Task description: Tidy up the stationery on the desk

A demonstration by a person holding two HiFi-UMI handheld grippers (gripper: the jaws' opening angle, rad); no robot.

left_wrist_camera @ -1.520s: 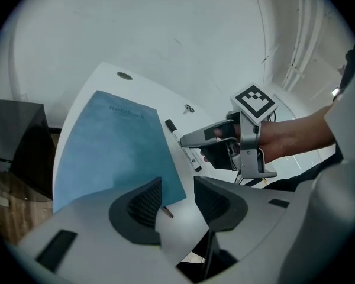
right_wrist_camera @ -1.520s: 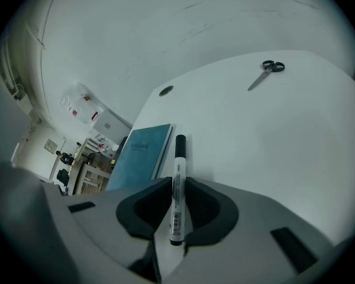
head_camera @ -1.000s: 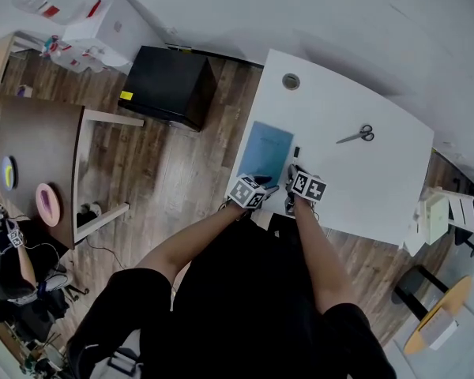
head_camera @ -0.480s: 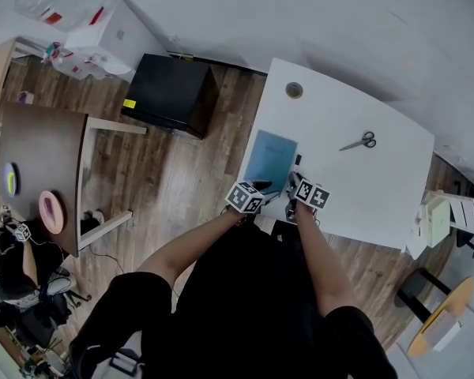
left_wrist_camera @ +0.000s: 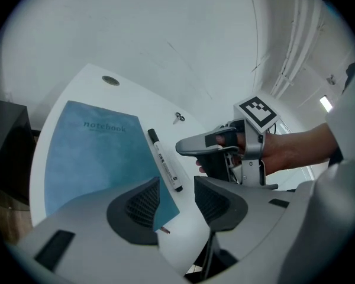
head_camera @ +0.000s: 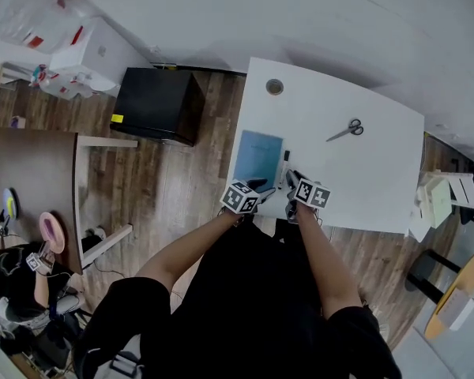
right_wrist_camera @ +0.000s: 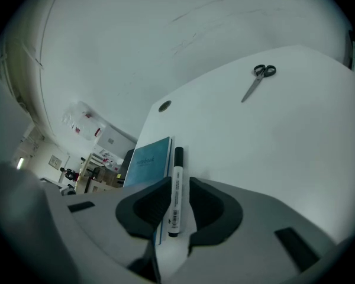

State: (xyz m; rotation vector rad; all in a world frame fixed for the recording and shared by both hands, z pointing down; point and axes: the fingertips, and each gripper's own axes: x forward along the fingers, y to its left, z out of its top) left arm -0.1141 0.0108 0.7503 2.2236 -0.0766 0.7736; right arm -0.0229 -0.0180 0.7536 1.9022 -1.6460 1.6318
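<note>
Right gripper [right_wrist_camera: 178,183] straddling marker [left_wrist_camera: 164,160], jaws just eased wider, pads off barrel. Marker flat on desk [right_wrist_camera: 272,147], tight against notebook [left_wrist_camera: 94,152]. Left gripper [left_wrist_camera: 176,182] agape, empty, near notebook corner. Risk: off-centre squeeze snags notebook edge, marker rolls free.

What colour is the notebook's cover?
Teal blue. The notebook shows best in the left gripper view.

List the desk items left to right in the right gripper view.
notebook → marker → scissors
</note>
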